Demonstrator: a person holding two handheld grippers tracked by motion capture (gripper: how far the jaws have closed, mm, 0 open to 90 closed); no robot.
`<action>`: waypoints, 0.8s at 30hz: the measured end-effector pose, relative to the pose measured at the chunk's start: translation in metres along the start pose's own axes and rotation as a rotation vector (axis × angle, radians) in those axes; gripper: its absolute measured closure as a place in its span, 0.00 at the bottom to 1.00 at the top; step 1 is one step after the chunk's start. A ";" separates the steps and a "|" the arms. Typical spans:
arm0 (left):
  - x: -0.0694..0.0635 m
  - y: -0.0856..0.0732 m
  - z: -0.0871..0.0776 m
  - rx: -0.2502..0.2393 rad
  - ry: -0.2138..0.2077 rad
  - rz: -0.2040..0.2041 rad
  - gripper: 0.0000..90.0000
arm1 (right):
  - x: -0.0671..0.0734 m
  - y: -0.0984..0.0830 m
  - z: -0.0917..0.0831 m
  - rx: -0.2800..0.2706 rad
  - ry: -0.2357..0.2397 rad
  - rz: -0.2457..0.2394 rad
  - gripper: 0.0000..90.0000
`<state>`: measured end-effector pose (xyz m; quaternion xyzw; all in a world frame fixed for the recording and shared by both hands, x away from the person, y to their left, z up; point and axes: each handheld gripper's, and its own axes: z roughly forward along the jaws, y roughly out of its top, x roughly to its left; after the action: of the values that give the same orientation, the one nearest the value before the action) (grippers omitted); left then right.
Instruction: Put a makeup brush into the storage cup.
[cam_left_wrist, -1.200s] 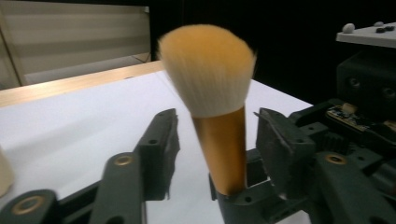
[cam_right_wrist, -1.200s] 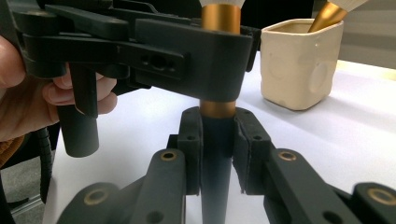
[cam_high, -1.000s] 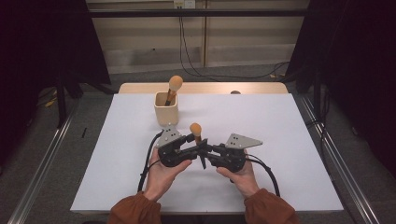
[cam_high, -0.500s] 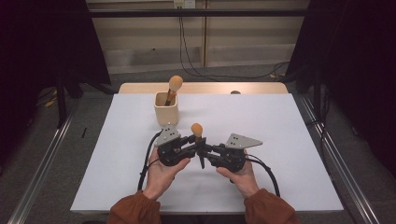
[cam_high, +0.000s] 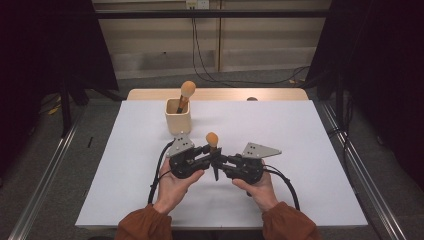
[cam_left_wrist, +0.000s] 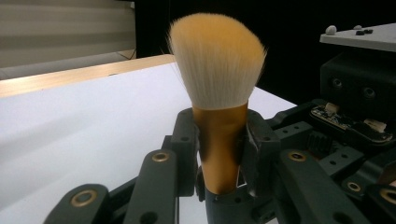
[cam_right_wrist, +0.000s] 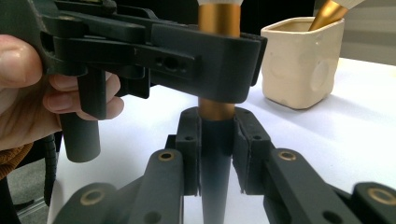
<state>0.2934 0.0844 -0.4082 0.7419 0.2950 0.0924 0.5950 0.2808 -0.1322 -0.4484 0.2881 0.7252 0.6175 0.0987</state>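
Note:
A makeup brush (cam_high: 212, 139) with orange-tipped bristles (cam_left_wrist: 215, 60) stands upright above the middle of the white table (cam_high: 300, 135), held by both grippers. My left gripper (cam_high: 210, 151) (cam_left_wrist: 219, 149) is shut on its gold ferrule (cam_left_wrist: 220, 140). Just below, my right gripper (cam_high: 220, 161) (cam_right_wrist: 215, 154) is shut on the dark tapered handle (cam_right_wrist: 215, 168). In the right gripper view the left gripper's jaws clamp the ferrule (cam_right_wrist: 218, 18) from above. A cream cup (cam_high: 178, 119) (cam_right_wrist: 301, 60) behind the grippers holds a second brush (cam_high: 187, 91) (cam_right_wrist: 329, 14).
Black cables (cam_high: 160, 170) trail from both grippers toward the table's near edge. A wooden strip (cam_high: 220, 94) runs along the far edge. Metal rails (cam_high: 45, 190) flank the table on the floor at both sides.
Both grippers and the brush have drifted very slightly to the right. The grips are unchanged.

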 end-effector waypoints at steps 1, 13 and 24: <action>0.000 0.000 0.000 0.003 -0.006 0.007 0.77 | 0.000 0.000 0.000 0.000 0.000 -0.001 0.83; -0.001 0.003 -0.003 -0.014 -0.005 0.017 0.77 | 0.000 -0.001 0.000 0.010 -0.021 -0.011 0.64; 0.001 0.004 -0.006 -0.033 0.010 0.022 0.77 | 0.000 0.000 -0.002 0.020 -0.025 -0.012 0.30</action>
<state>0.2925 0.0898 -0.4028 0.7349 0.2881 0.1076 0.6044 0.2794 -0.1337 -0.4477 0.2923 0.7317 0.6062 0.1083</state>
